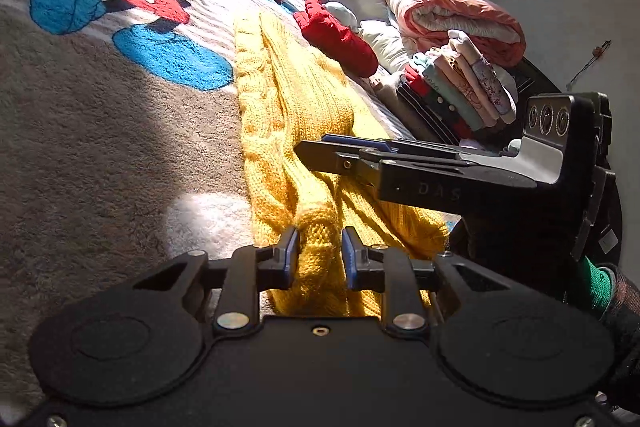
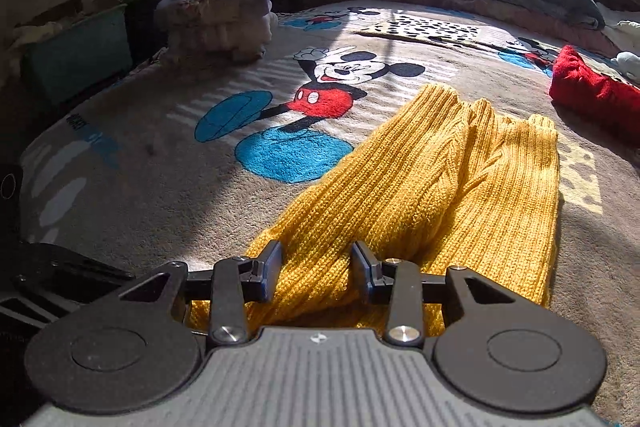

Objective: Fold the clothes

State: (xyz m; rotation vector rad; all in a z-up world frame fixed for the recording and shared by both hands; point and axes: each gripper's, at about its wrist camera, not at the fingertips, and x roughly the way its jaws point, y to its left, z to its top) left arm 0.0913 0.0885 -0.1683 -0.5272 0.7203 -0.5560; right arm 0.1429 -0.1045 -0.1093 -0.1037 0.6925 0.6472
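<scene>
Between the blue-padded fingertips of the left gripper point(image 1: 320, 251) a bunched ridge of yellow knit sweater point(image 1: 288, 115) is pinched, the jaws narrowed onto it. The right gripper point(image 2: 316, 263) has its jaws a little wider, with a thick fold of the same sweater filling the gap; it looks gripped, though I cannot tell how firmly. Both tools hold the near edge of the garment, one beside the other (the right one shows in the left wrist view, lying sideways just above the wool), probably so that edge can be lifted and carried over as one fold.

The sweater stretches away from the grippers across a cartoon-mouse blanket point(image 2: 168, 187), rumpled along its length and only partly flattened.

Farther out, a red knit garment point(image 1: 340, 41) lies just beyond the sweater's far end. Near it stands a stack of folded clothes point(image 1: 456, 95), apparently finished pieces. No basket or box holding clothes is clearly visible; a dark teal bin point(image 2: 80, 59) sits at the blanket's far edge, its contents unclear.
</scene>
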